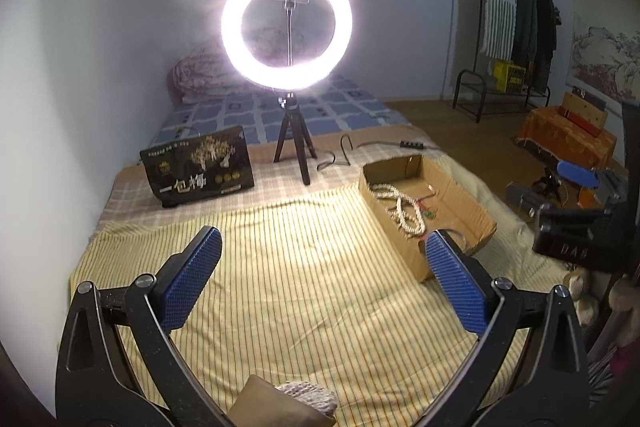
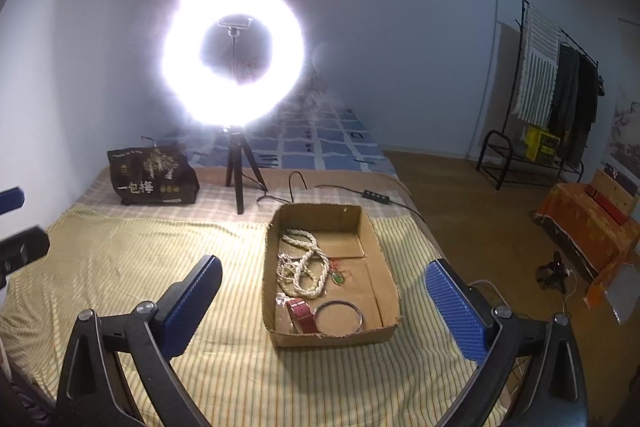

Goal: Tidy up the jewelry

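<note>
In the cardboard box (image 2: 384,255), beads (image 2: 302,267) beyond right gripper (image 2: 324,301), both jaws apart, empty

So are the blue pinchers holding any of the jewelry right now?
No. The left gripper and right gripper are both open and empty. The bead necklace and bangle lie in the cardboard box.

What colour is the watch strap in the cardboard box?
Dark red: the watch strap lies beside the metal bangle. Right wrist view shows it best.
</note>
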`<state>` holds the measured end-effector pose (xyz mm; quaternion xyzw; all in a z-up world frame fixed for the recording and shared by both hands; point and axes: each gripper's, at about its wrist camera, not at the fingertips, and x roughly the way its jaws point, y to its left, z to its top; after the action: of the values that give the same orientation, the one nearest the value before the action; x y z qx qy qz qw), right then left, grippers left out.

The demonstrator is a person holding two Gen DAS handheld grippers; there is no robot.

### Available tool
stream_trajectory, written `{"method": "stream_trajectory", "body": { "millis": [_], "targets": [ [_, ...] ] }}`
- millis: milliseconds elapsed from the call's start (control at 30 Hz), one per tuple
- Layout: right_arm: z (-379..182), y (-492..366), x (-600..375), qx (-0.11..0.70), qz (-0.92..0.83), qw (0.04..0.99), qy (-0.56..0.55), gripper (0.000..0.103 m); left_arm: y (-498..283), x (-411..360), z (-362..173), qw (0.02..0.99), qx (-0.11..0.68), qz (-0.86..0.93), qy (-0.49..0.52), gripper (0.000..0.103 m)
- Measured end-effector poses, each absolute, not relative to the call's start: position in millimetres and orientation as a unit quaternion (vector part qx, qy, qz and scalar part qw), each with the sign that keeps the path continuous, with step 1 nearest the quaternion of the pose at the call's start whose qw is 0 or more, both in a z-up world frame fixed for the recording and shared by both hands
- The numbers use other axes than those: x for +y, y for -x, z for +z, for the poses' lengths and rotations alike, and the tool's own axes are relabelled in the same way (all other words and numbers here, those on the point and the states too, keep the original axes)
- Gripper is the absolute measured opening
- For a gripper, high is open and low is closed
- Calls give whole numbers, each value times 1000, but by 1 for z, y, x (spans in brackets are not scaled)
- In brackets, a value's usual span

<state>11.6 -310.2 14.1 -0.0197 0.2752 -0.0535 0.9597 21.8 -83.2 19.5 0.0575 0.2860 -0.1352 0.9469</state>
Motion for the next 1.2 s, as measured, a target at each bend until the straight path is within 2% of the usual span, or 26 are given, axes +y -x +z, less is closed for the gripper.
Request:
{"method": "stream_trajectory", "body": {
  "millis": [1200],
  "targets": [
    [3, -18, -326, 299, -68, 952, -18, 103, -19, -91, 14, 944, 290, -140, -69, 103]
  ]
}}
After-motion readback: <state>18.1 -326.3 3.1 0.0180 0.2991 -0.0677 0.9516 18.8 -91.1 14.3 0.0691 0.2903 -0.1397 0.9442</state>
